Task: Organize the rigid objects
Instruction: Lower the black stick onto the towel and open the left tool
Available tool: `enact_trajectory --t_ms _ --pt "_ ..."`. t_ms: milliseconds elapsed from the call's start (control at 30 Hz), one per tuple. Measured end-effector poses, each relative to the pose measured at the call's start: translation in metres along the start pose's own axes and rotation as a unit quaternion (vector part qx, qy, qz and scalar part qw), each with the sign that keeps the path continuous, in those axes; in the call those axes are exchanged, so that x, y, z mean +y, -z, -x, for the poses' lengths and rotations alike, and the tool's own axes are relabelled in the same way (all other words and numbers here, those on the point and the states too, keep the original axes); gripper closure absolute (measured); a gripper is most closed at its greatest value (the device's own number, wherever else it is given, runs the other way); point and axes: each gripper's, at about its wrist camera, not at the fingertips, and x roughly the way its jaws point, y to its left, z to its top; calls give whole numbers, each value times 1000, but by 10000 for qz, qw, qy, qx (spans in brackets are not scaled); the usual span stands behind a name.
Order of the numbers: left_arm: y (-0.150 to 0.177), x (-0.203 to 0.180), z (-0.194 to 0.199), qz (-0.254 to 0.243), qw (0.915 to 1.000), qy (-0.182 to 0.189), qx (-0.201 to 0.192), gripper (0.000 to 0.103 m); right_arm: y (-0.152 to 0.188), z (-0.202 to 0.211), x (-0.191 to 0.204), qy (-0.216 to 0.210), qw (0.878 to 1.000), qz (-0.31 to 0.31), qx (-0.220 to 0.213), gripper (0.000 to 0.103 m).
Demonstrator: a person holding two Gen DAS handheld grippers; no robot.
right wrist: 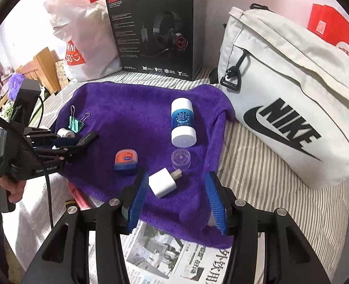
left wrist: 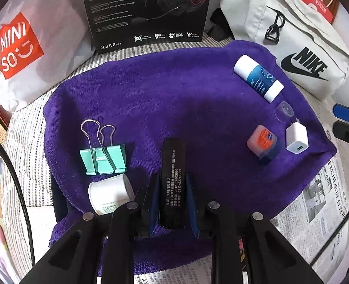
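My left gripper [left wrist: 172, 177] is shut on a black flat stick [left wrist: 173, 165] printed with white text, held low over the purple towel [left wrist: 174, 99]. Left of it lie a green binder clip [left wrist: 103, 158] and a small white jar [left wrist: 110, 194]. At the towel's right are a blue-and-white bottle [left wrist: 258, 78], a clear cap [left wrist: 283, 111], an orange-and-blue tin [left wrist: 263, 143] and a white charger [left wrist: 297, 138]. My right gripper [right wrist: 175, 174] stands open above the charger [right wrist: 162, 183], which sits close to its left finger, pads apart from it. The left gripper [right wrist: 79, 142] also shows in the right wrist view.
A black headset box [right wrist: 155, 33] stands behind the towel, with a white Nike bag [right wrist: 292, 108] at the right and a white Miniso bag [left wrist: 20, 47] at the left. Newspaper [right wrist: 174, 255] covers the near edge. A person's hand [right wrist: 11, 189] grips the left tool.
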Motion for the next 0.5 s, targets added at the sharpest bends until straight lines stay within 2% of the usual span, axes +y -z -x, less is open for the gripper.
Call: enact_trajectory --t_ms 100,200,333,500 --pt "-1 0 0 -1 10000 -15 3 80 8 5 -1 -14 10000 -23 25 53" --pt "0 -1 1 50 10000 56 47 73 18 12 -4 -6 9999 -104 19 53" --pt "6 -3 7 131 9998 88 148 73 31 24 -5 -102 9997 -232 -4 53" --pt "23 -11 36 185 9998 27 -49 73 52 39 -2 -186 9992 -347 -51 53"
